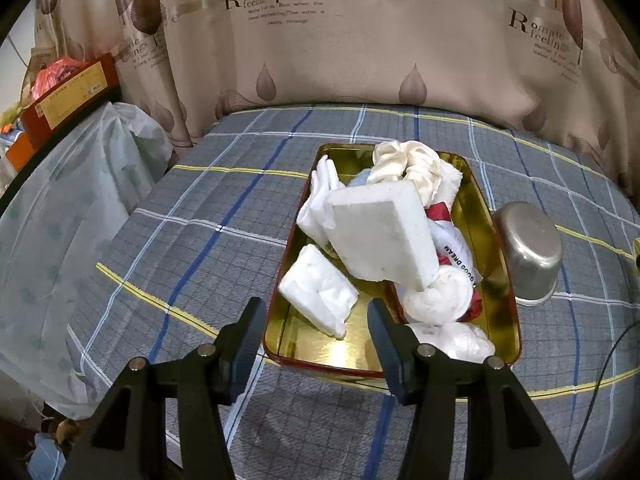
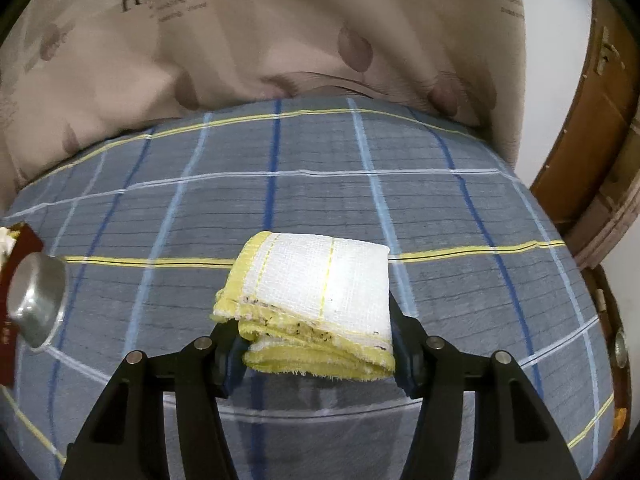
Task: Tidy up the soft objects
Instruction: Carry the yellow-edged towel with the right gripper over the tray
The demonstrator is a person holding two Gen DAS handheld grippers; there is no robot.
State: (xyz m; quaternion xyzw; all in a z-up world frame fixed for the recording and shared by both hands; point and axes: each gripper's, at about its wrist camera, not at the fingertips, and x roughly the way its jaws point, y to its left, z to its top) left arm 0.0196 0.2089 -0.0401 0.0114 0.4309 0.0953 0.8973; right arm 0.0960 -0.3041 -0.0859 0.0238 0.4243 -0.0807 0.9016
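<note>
A gold tin tray (image 1: 316, 346) lies on the plaid sheet, filled with soft white things. Among them are a foam block (image 1: 380, 236), a folded foam sheet (image 1: 318, 290), a cream scrunchie (image 1: 404, 164), a rolled white cloth (image 1: 438, 294) and a red-and-white printed bag (image 1: 456, 252). My left gripper (image 1: 316, 312) hovers open over the tray's near end, holding nothing. In the right wrist view my right gripper (image 2: 314, 320) is shut on a folded white mesh cloth (image 2: 320, 284) with yellow edging. The cloth is held off the sheet and hides the fingertips.
An upturned metal bowl (image 1: 528, 252) sits right of the tray and appears at the left edge of the right wrist view (image 2: 36, 300). A beige curtain (image 1: 320, 60) hangs behind. A plastic-covered pile (image 1: 80, 200) and red box (image 1: 68, 96) are left, a black cable (image 1: 600, 364) right, a wooden door (image 2: 592, 140) beyond.
</note>
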